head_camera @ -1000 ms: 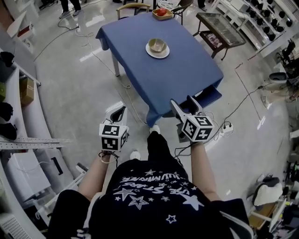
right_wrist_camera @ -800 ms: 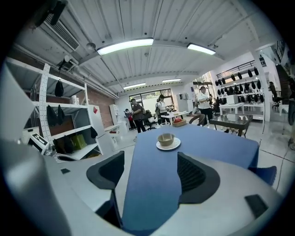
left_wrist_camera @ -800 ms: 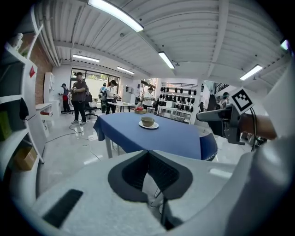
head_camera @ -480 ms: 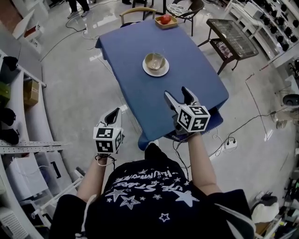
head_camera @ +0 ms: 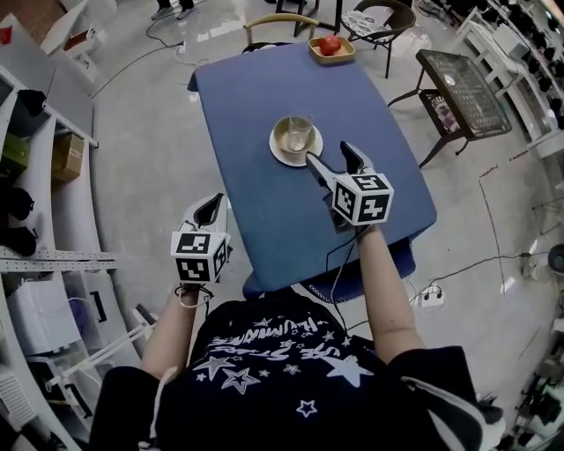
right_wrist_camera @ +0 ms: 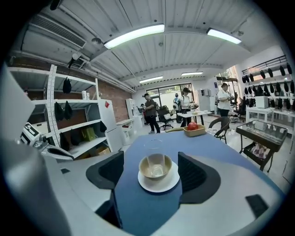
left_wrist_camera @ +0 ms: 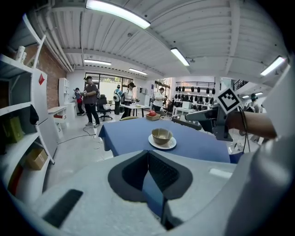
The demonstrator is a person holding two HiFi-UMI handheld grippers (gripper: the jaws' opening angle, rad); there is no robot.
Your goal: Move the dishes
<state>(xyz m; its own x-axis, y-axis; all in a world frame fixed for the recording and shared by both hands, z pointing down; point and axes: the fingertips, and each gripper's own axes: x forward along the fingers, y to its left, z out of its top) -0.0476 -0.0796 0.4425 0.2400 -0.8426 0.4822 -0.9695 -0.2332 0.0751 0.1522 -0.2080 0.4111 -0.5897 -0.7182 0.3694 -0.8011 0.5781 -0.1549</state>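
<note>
A beige bowl (head_camera: 293, 134) sits on a white plate (head_camera: 284, 155) in the middle of the blue-clothed table (head_camera: 264, 203). A clear glass (head_camera: 300, 130) stands in the bowl. My right gripper (head_camera: 330, 155) hovers over the table just short of the plate, open. In the right gripper view the bowl (right_wrist_camera: 156, 167) and plate (right_wrist_camera: 159, 182) lie ahead between the wide-apart pads (right_wrist_camera: 110, 168). My left gripper (head_camera: 210, 208) hangs off the table's left edge, jaws shut with nothing in them. In the left gripper view its jaws (left_wrist_camera: 148, 159) meet, with the bowl (left_wrist_camera: 162, 135) farther off.
A wooden tray with a red apple (head_camera: 331, 48) stands at the table's far end, with chairs (head_camera: 280, 21) behind it. A glass side table (head_camera: 464, 81) is to the right and white shelves (head_camera: 44, 176) to the left. Cables cross the floor. People stand far off in the room.
The table has come closer. My right gripper has gone forward over the table edge up to the plate. My left gripper stays beside the table's left edge.
</note>
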